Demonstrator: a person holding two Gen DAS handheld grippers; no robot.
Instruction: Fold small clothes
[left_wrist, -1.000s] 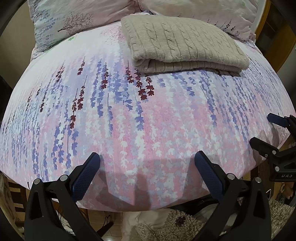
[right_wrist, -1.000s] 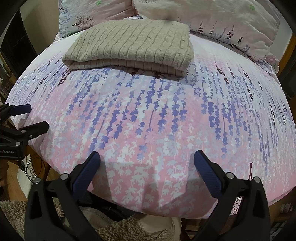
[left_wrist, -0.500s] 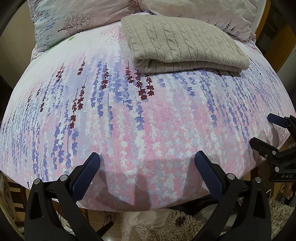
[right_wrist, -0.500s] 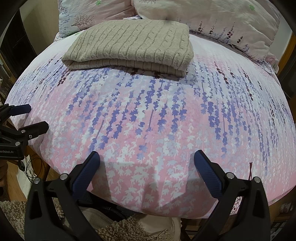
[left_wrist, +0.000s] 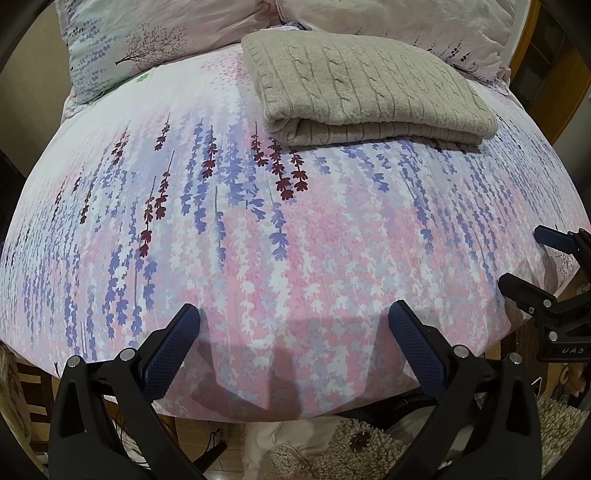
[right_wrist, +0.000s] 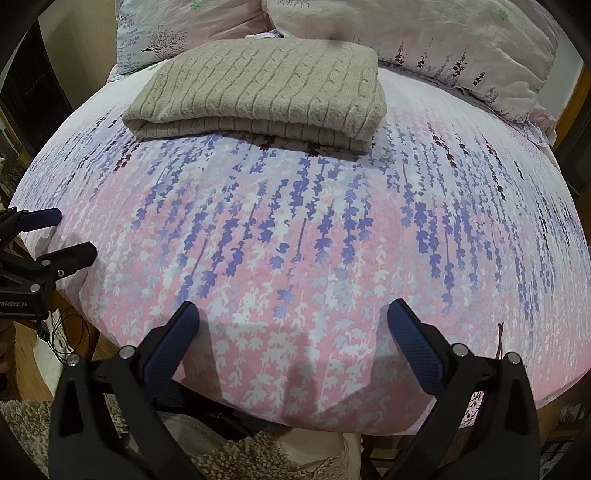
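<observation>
1. While the grey cable-knit sweater (left_wrist: 369, 85) lies folded on the bedspread (left_wrist: 258, 229) just before the pillows (right_wrist: 424, 33), both tools hang well short of it.
2. Left gripper (left_wrist: 293, 328) and right gripper (right_wrist: 293, 323) are spread wide, grasping nothing.
3. Risk: pinching only the sweater's top layer, or bedspread beneath it, would drag the fold apart.
</observation>
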